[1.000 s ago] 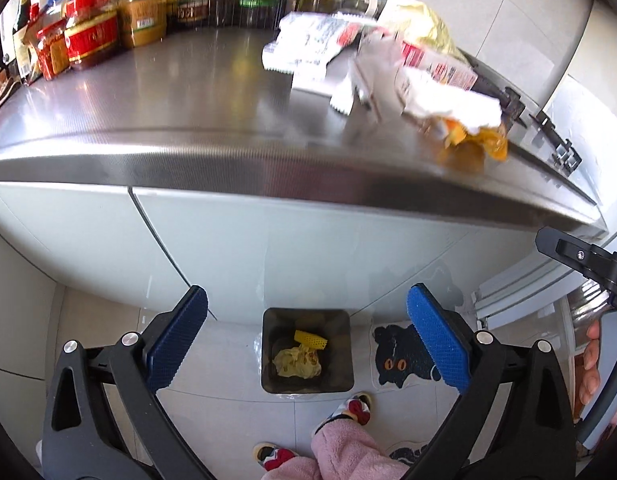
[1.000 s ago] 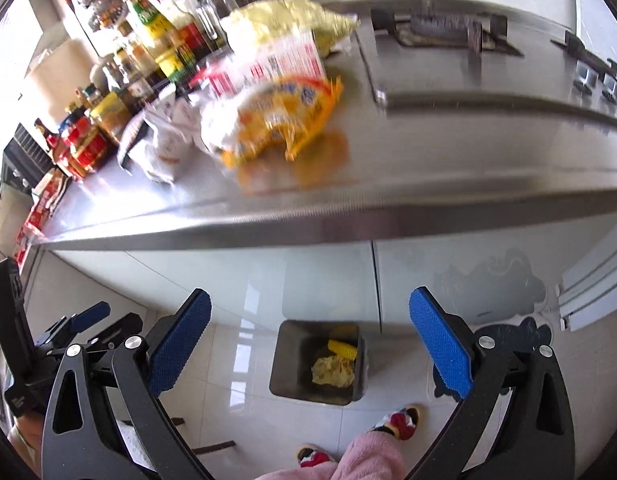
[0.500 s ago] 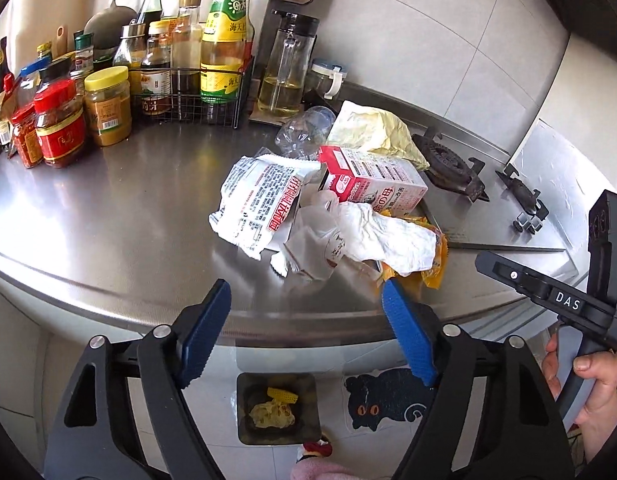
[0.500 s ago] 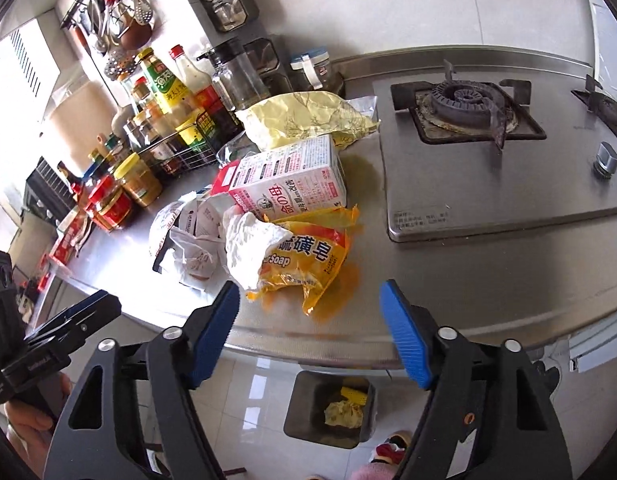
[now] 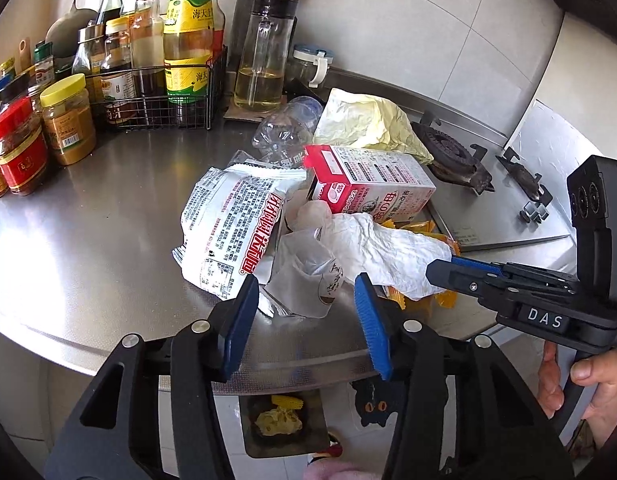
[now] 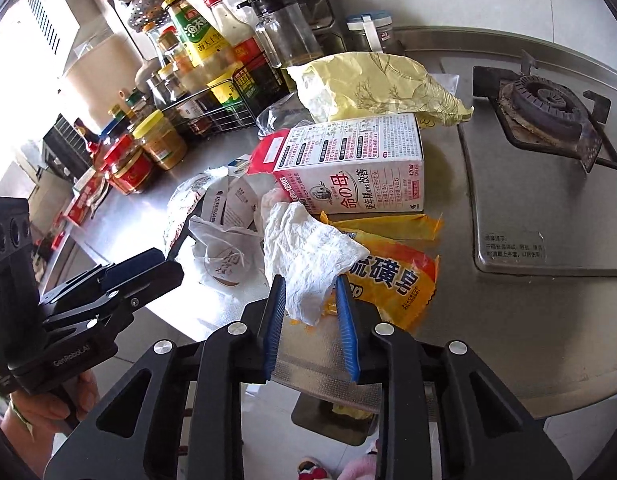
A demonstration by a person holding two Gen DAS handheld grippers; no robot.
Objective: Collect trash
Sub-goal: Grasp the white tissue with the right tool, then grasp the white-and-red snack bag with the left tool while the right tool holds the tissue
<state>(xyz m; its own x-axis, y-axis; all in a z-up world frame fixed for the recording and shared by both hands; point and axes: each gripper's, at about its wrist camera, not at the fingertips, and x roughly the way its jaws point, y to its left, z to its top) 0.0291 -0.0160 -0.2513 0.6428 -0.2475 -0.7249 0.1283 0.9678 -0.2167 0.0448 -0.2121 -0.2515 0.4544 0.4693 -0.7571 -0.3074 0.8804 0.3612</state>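
A pile of trash lies on the steel counter [image 5: 88, 240]: a white printed wrapper [image 5: 232, 232], a crumpled white cup bag [image 5: 308, 276], a crumpled white tissue [image 6: 304, 252], a pink and white carton [image 6: 348, 164], an orange soap wrapper [image 6: 392, 276] and a yellow bag [image 6: 372, 88]. My left gripper [image 5: 306, 316] is open, its jaws on either side of the near end of the cup bag. My right gripper [image 6: 310, 312] has its jaws close around the tissue's near end. A bin [image 5: 284, 424] with yellow scraps stands on the floor below the counter edge.
Sauce bottles in a wire rack [image 5: 164, 80] and jars [image 5: 68, 120] stand at the back left. A clear crushed bottle [image 5: 288, 128] lies behind the pile. A gas burner [image 6: 544, 104] is on the right. A cat-print mat [image 5: 372, 404] lies beside the bin.
Both grippers rose from below the counter edge to counter height and moved in on the pile. Both jaws narrowed, the right pair around the tissue.
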